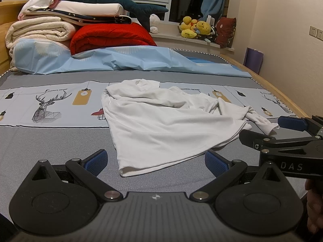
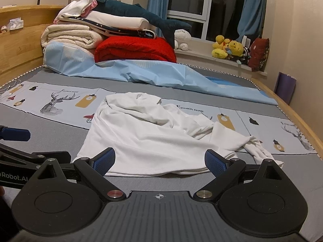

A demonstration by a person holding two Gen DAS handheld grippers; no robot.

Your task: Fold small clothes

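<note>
A crumpled white long-sleeved shirt [image 1: 161, 117] lies spread on the bed; it also shows in the right wrist view [image 2: 153, 137]. One sleeve [image 1: 260, 119] trails to the right. My left gripper [image 1: 156, 162] is open and empty, just short of the shirt's near hem corner. My right gripper [image 2: 159, 162] is open and empty, its fingers either side of the shirt's near hem. The right gripper also shows at the right edge of the left wrist view [image 1: 290, 133]. The left gripper's blue pad [image 2: 16, 134] shows at the left edge of the right wrist view.
The bed sheet [image 1: 50, 141] is grey with a printed deer band. At the far end lie a light blue cover [image 1: 141, 60], a red blanket [image 1: 113, 36], stacked folded bedding [image 1: 50, 24] and a plush shark [image 1: 121, 2]. A wooden bed rail [image 1: 282, 92] runs along the right.
</note>
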